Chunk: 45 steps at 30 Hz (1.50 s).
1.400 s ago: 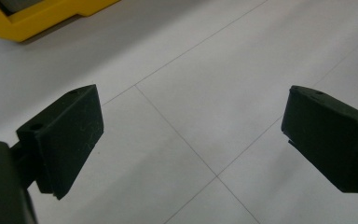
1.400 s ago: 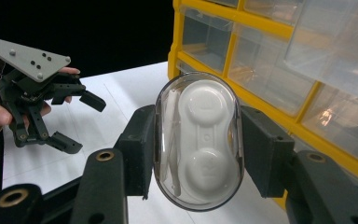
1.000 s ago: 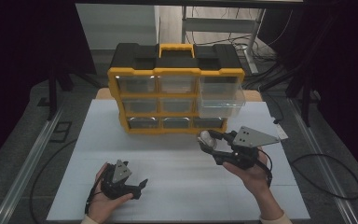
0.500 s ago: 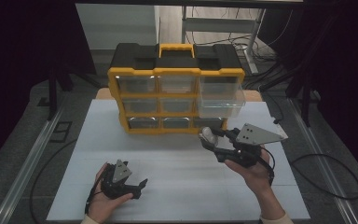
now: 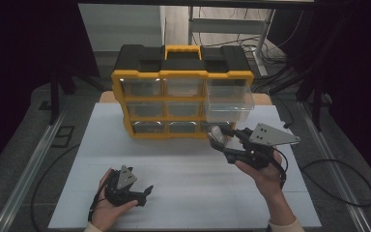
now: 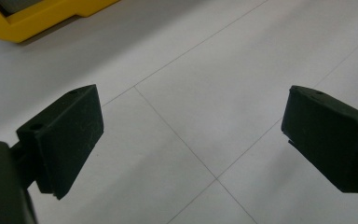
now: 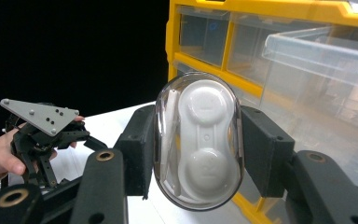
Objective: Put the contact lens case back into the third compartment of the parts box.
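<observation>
Carrying: clear oval case (image 7: 198, 142) with white insert, clamped upright between the right gripper (image 5: 227, 142) pads. Destination, judged: pulled-out clear drawer (image 5: 228, 99), above and just beyond the jaws. Advice: lift over its front lip before releasing. Left gripper (image 5: 142, 193): agape, idle.

Both grippers are black. The right gripper (image 5: 221, 140) carries a grey three-cornered plate with small dark screws, brass-coloured pivot holes and square pads. A black cable trails from the left gripper (image 5: 147, 192).
</observation>
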### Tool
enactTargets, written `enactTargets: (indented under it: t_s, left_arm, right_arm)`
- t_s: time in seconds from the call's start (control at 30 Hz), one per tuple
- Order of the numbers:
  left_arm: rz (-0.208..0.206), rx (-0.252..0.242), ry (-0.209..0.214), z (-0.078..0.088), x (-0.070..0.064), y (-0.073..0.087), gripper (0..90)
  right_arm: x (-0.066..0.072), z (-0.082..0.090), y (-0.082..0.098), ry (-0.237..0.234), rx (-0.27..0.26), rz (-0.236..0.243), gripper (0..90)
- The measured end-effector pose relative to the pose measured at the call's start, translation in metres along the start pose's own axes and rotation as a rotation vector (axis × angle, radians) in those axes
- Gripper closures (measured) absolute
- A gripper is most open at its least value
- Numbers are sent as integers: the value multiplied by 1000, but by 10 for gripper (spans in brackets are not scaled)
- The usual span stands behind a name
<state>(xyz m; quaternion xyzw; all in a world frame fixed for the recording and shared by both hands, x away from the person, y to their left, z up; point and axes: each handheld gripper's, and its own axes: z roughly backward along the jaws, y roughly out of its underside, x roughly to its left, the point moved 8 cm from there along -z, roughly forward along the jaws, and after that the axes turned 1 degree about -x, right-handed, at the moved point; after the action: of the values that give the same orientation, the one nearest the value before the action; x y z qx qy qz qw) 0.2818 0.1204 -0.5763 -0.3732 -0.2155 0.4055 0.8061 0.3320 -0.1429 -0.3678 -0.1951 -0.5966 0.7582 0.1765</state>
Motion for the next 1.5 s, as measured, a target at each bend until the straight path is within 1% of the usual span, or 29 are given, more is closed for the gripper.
enactTargets:
  t_s: [0.1,0.37,0.47,0.5,0.8,0.93,1.2,1.5]
  left_arm:
    - [0,1,0,0,0,0,61]
    - [1,-1,-3,0,1,0,61]
    - [2,-3,-2,1,1,-1,61]
    - [2,-3,-3,1,1,-1,62]
    - [3,-2,-4,1,1,-1,61]
    - [11,-2,-4,0,2,0,61]
    - [7,0,-3,0,1,0,61]
    - [7,0,-2,0,1,0,61]
  right_arm:
    - [0,0,-2,-3,-7,0,494]
    - [1,-4,-3,-3,-2,4,494]
    - [1,-3,-7,-4,-10,3,494]
    - [1,-3,-11,-2,-14,7,494]
    - [2,-2,-22,0,-20,20,494]
    - [1,-1,-27,5,-24,23,494]
    - [-2,0,-36,12,-30,22,494]
    - [-9,0,-43,30,-32,20,494]
